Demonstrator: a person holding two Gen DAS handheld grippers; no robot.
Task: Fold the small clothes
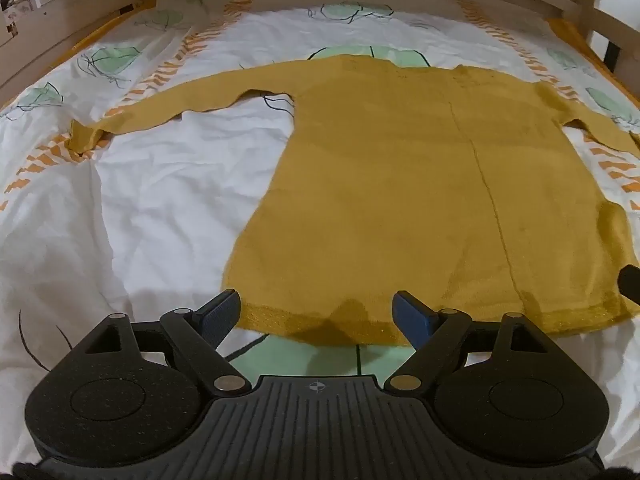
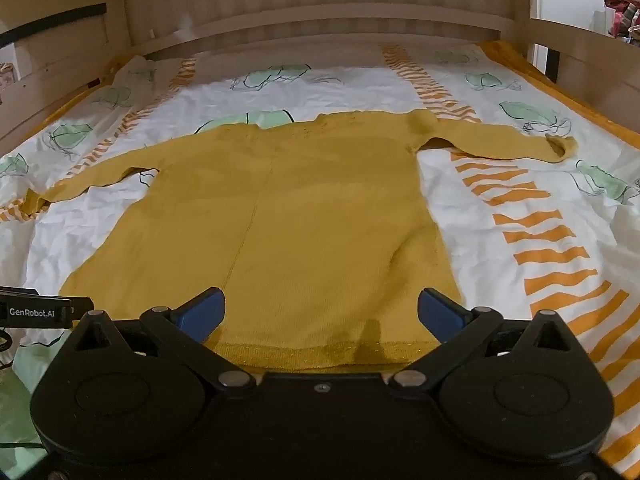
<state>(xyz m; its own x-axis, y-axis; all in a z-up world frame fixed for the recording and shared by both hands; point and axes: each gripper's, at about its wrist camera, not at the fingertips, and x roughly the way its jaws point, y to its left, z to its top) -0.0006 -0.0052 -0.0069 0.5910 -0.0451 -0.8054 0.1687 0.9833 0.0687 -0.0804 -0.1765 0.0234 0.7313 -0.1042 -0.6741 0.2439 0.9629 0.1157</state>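
Observation:
A mustard-yellow knit sweater (image 1: pixel 420 184) lies flat on the bed, hem toward me, both sleeves spread out sideways; the right wrist view shows the sweater (image 2: pixel 288 216) too. My left gripper (image 1: pixel 316 312) hovers open over the hem's left half, nothing between its blue pads. My right gripper (image 2: pixel 320 312) stands open over the hem's right half, its blue pads apart above the fabric. The left sleeve's cuff (image 1: pixel 82 138) is crumpled; the right cuff (image 2: pixel 560 148) is curled. A dark tip of the right gripper (image 1: pixel 630 282) shows at the left view's right edge, and the left gripper (image 2: pixel 36 312) shows at the right view's left edge.
The bed is covered by a white sheet (image 1: pixel 160 208) with green shapes and orange stripes (image 2: pixel 552 248). Wooden bed rails (image 2: pixel 320 28) close off the far side and both ends. A bunched bit of sheet (image 1: pixel 180 4) lies in the far left corner.

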